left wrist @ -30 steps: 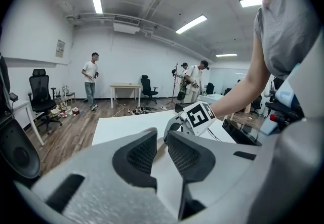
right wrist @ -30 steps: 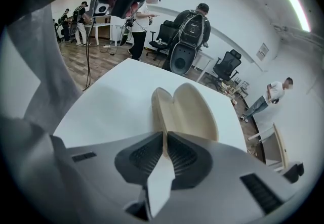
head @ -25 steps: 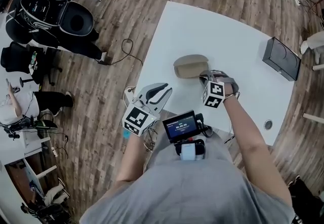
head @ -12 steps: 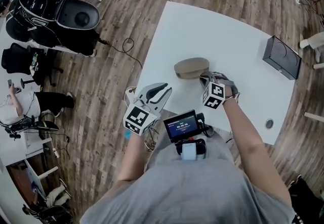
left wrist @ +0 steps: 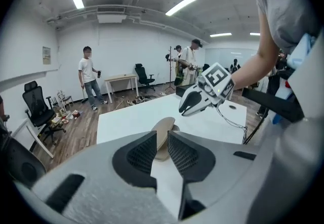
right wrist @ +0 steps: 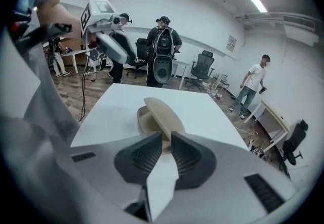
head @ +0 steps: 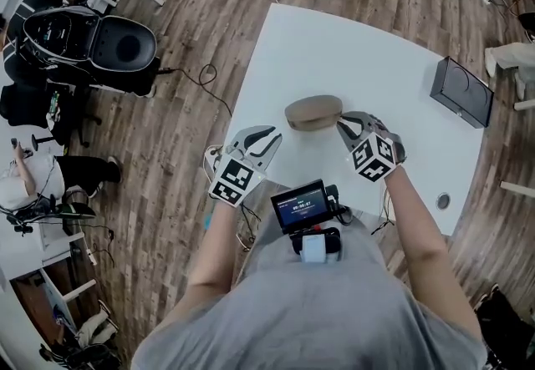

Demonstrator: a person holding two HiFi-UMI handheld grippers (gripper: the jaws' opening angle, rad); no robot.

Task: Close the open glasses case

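The tan glasses case [head: 313, 112] lies on the white table [head: 376, 59]. From the head view it looks like a shut dome. In the right gripper view the case [right wrist: 154, 114] has its lid tilted over the base, still ajar; the left gripper view shows the case [left wrist: 163, 134] the same way. My right gripper [head: 344, 120] hovers just right of the case, jaws shut and empty [right wrist: 166, 137]. My left gripper [head: 266, 136] hangs at the table's near edge, left of the case, its jaws a narrow gap apart with nothing between [left wrist: 162, 134].
A black box [head: 462, 93] sits at the table's far right, and a round cable hole [head: 443, 201] lies near the right front edge. A black bin and office chair [head: 125, 38] stand on the wooden floor to the left. Several people stand far off [left wrist: 90, 79].
The case's lid has dropped from raised to nearly down on the base. My right gripper has pulled back from the case, rising and rolling. The left gripper has sunk a little.
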